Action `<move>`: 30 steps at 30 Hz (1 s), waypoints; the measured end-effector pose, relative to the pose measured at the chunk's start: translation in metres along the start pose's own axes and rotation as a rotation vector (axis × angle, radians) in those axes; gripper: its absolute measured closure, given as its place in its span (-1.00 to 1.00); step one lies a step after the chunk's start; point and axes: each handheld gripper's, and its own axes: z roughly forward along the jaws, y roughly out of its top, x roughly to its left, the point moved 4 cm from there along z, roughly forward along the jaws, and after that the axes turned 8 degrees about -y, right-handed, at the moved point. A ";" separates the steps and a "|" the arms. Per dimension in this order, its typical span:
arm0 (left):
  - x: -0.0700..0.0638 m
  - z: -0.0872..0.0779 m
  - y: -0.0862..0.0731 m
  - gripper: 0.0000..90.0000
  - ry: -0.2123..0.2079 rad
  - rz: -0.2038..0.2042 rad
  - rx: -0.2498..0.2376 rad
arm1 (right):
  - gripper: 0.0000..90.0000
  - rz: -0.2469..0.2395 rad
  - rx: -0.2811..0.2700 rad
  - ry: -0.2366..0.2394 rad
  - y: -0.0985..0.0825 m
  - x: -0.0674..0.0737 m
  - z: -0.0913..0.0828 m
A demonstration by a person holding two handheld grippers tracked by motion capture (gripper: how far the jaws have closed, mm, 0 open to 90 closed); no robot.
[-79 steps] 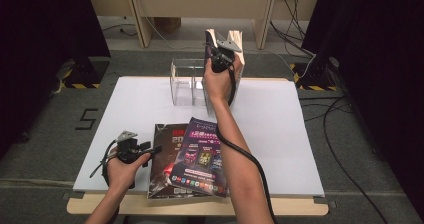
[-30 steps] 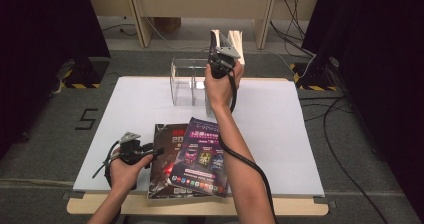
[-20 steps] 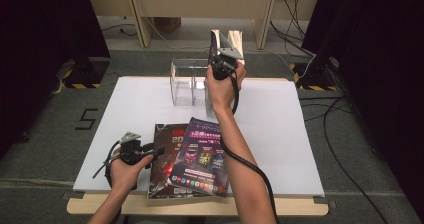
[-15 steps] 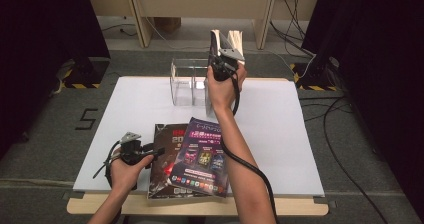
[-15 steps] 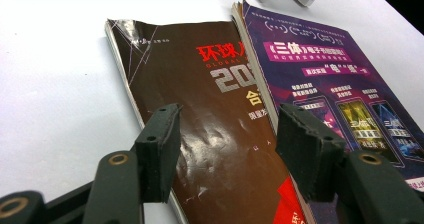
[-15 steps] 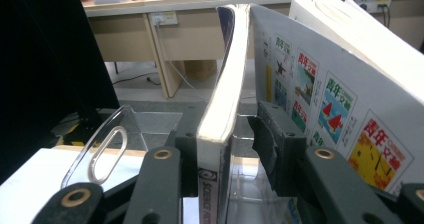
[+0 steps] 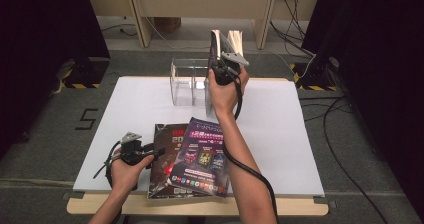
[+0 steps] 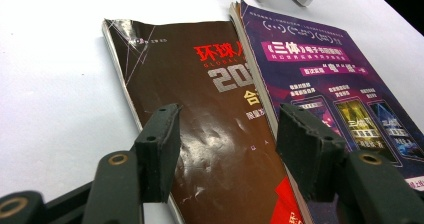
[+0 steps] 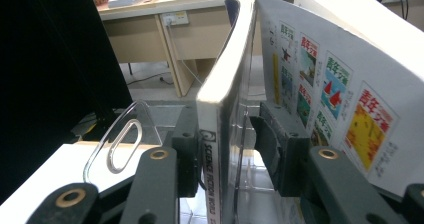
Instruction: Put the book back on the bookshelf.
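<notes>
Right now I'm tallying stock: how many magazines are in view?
4: a brown magazine and a purple magazine lie overlapping on the table's near edge; two upright magazines stand in the clear rack. More may be hidden.

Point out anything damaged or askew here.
The brown magazine by the left claw has a creased cover and a torn, curled top corner. The purple magazine lies crooked, overlapping it. Nothing else stands out.
</notes>
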 end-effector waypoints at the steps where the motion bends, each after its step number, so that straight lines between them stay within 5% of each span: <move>1: 0.000 0.000 0.000 -0.05 -0.001 0.000 0.001 | 0.40 0.005 0.000 0.003 0.000 0.000 -0.001; 30: -0.004 0.004 -0.002 -0.05 -0.007 0.005 0.012 | 0.37 0.000 0.012 0.040 -0.009 -0.005 -0.022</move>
